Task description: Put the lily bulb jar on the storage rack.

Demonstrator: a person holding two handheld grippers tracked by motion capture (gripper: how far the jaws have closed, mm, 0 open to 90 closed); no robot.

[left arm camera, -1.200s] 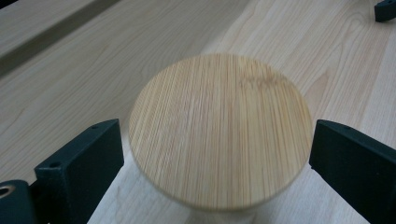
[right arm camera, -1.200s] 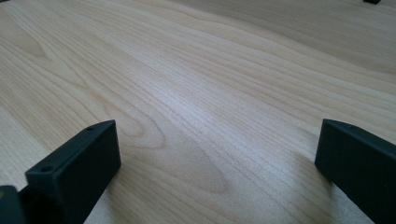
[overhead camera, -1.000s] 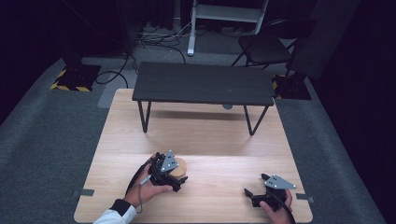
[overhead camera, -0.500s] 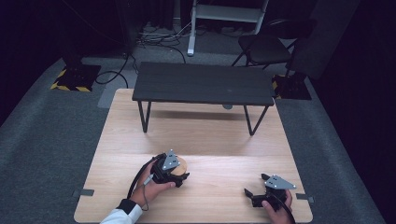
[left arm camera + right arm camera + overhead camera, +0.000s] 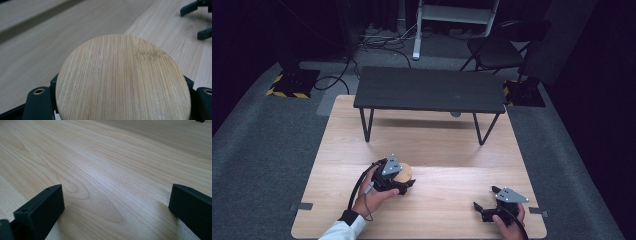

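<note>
Our left tool [image 5: 404, 186] is clamped on a round wooden disc [image 5: 404, 172], its jaws having just closed in from wide apart onto the disc's two edges. In the left gripper view the disc [image 5: 122, 80] sits flat between the two black jaws, grain running away from us, with a faint row of small marks near its far right rim. From the high view the disc lies on the tabletop [image 5: 437, 145] in its near left part, partly covered by the tool's grey plate, with the left hand [image 5: 374, 195] behind it and a white sleeve [image 5: 343, 229] at the lower edge. Our right tool [image 5: 482, 207] rests low over the tabletop near its near right corner, well apart from the disc, jaws standing wide with only bare wood [image 5: 105, 170] between them. The right tool's jaw tips [image 5: 197, 20] also show far off in the left gripper view. A dark bench [image 5: 429, 90] stands on the far half of the tabletop.
</note>
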